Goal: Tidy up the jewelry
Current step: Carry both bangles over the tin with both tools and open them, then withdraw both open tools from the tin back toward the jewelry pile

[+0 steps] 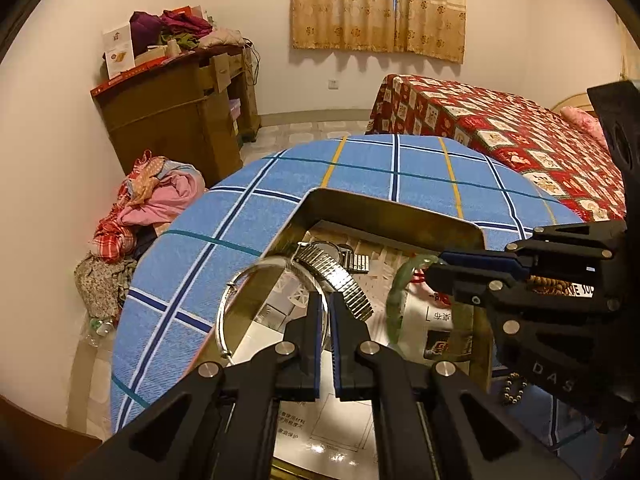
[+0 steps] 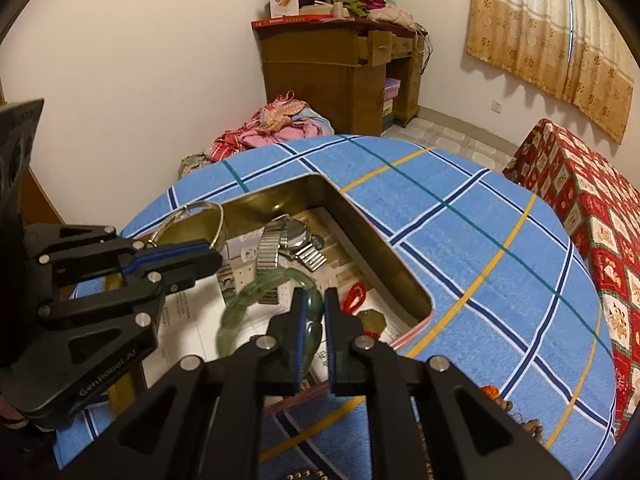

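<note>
We are pinching the silver bangle (image 1: 256,300) in the left gripper (image 1: 327,320), jaws narrowed on its thin rim at lower centre of the left wrist view. The right gripper (image 2: 313,320) is clamping the green jade bangle (image 2: 248,304) likewise. Both rings are hanging over the gold tin (image 1: 400,208), whose long axis is running toward the upper right of the right wrist view. The watch (image 1: 336,276) is lying inside, just ahead, nearer the left gripper.
</note>
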Motion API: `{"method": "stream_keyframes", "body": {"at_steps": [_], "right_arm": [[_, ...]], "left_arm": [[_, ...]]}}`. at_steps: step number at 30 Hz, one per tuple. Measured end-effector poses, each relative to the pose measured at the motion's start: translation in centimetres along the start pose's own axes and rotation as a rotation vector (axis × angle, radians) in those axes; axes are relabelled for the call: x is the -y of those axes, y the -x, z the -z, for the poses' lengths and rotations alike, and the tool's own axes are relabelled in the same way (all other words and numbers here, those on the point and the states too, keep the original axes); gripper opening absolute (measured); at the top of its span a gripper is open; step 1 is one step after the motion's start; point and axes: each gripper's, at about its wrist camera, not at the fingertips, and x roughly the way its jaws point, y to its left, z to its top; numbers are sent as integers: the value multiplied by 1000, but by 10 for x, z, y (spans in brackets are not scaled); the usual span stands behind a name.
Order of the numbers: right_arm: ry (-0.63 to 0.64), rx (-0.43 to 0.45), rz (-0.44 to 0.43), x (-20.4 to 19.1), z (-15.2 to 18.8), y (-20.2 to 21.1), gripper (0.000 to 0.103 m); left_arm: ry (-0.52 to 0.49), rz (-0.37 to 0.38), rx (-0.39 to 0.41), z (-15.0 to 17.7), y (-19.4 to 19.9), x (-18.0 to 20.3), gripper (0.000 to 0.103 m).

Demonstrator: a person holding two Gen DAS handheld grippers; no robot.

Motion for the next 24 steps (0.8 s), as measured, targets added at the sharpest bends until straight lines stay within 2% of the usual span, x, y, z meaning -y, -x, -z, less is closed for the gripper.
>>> {"method": "stream_keyframes", "body": {"at_steps": [1, 3, 4, 6, 7, 8, 9, 11, 15, 18, 24], "right_arm": [[-7, 5, 1, 1, 0, 1, 19], [-23, 9, -2, 5, 3, 6, 39], [-32, 17, -6, 7, 5, 10, 43], [-39, 28, -6, 11, 10, 19, 47], [-42, 30, -2, 13, 12, 23, 48], [-49, 35, 4, 18, 18, 31, 51], [-61, 43, 11, 24, 23, 38, 55], [-91, 50, 29, 35, 33, 50, 59], [-214, 58, 104, 76, 68, 84, 59], [-296, 59, 168, 104, 97, 108, 59], [-367, 47, 234, 118, 134, 136, 59]], "left_arm": [[0, -8, -5, 0, 2, 0, 4], [5, -10, -3, 0, 5, 0, 7], [8, -6, 3, 0, 8, -1, 13], [21, -13, 20, 2, 16, -3, 39], [30, -24, 39, 3, 22, -3, 64], [35, -31, 55, 4, 26, -2, 73], [42, -26, 85, 6, 33, -2, 76], [49, 4, 91, 8, 40, 3, 76], [63, 47, 96, 19, 48, 20, 76], [55, 50, 101, 28, 54, 38, 76], [14, 78, 94, 44, 64, 70, 76]]}}
